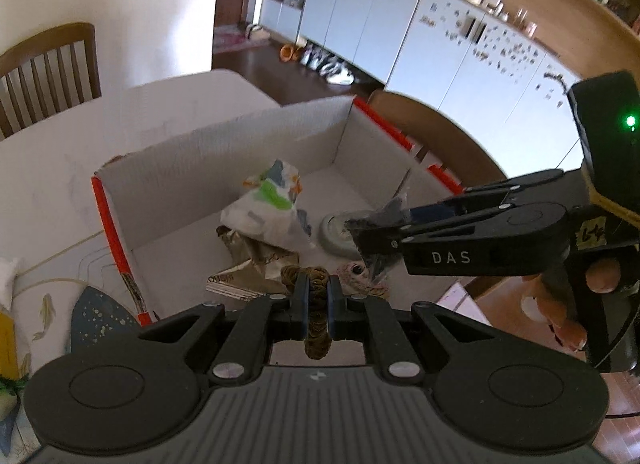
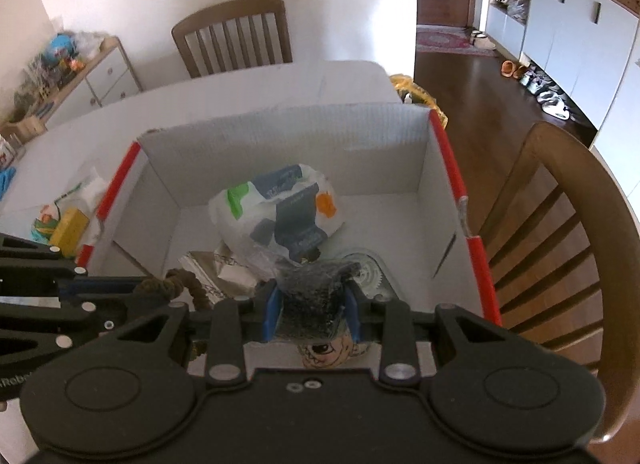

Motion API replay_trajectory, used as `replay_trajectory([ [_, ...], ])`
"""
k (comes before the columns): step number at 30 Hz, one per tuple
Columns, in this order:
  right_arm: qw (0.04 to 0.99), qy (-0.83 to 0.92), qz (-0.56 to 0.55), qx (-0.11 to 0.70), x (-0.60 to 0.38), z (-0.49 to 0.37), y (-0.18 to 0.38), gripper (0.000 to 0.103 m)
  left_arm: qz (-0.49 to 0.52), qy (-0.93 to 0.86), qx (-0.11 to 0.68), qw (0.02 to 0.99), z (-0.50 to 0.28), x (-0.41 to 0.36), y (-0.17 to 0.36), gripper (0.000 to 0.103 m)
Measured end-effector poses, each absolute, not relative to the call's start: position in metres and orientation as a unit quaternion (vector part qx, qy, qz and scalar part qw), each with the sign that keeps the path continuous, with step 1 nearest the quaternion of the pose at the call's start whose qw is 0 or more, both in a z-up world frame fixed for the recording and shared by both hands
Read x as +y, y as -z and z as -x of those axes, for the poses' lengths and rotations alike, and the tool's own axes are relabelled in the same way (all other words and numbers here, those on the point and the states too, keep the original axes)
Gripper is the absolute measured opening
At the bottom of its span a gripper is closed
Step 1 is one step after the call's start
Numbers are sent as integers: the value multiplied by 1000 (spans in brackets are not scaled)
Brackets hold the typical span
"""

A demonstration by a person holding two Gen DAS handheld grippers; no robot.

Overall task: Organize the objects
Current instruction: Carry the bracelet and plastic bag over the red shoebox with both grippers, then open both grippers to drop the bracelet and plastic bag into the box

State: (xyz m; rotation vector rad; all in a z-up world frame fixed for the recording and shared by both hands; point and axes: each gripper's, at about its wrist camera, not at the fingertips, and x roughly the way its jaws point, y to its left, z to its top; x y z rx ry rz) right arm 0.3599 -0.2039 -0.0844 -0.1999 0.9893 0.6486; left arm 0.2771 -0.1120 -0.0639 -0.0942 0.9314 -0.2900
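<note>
While both grippers hang over the box, each line takes the box as its landmark.

Box: white cardboard box (image 1: 224, 143) with red edges, open-topped, on the white table (image 1: 60, 167); inside lie a printed plastic bag (image 2: 276, 215), crumpled brown paper (image 1: 256, 260) and a grey disc (image 1: 336, 236).

Left gripper: left gripper (image 1: 318, 304) is clamped tight on a brown braided rope (image 1: 316, 284), held over the near edge of the box, left of the other tool.

Right gripper: right gripper (image 2: 312, 312) pinches a dark speckled packet (image 2: 316, 292) in clear wrap, over the near right part of the box, above the grey disc.

Step in hand: judged to be lowering both items into the box for release.

Doing it well: each item should probably go down into bare floor space beside the plastic bag before the jaws part, so nothing perches on the pile or catches the near wall.

Caution: the two tools sit close together, so staggered release seems wise.

Pose: both grippers tilt steeply downward into the box; fingers of the person's hand (image 1: 568, 304) wrap the right handle.
</note>
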Motion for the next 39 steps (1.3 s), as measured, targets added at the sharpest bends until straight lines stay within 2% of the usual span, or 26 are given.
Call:
replay_trajectory([
  [20, 799, -312, 131, 498, -192, -378, 116, 32, -46, 101, 534, 838, -310, -129, 109, 8],
  [28, 799, -313, 136, 494, -196, -378, 116, 39, -60, 96, 545, 830, -311, -136, 114, 8],
  [31, 800, -315, 135, 492, -198, -378, 114, 41, -54, 93, 546, 831, -311, -134, 114, 12],
  [36, 804, -320, 133, 484, -202, -375, 109, 56, -44, 88, 541, 835, -309, -134, 110, 19],
  [39, 806, -325, 133, 477, -204, -373, 104, 57, -39, 83, 534, 840, -307, -133, 106, 32],
])
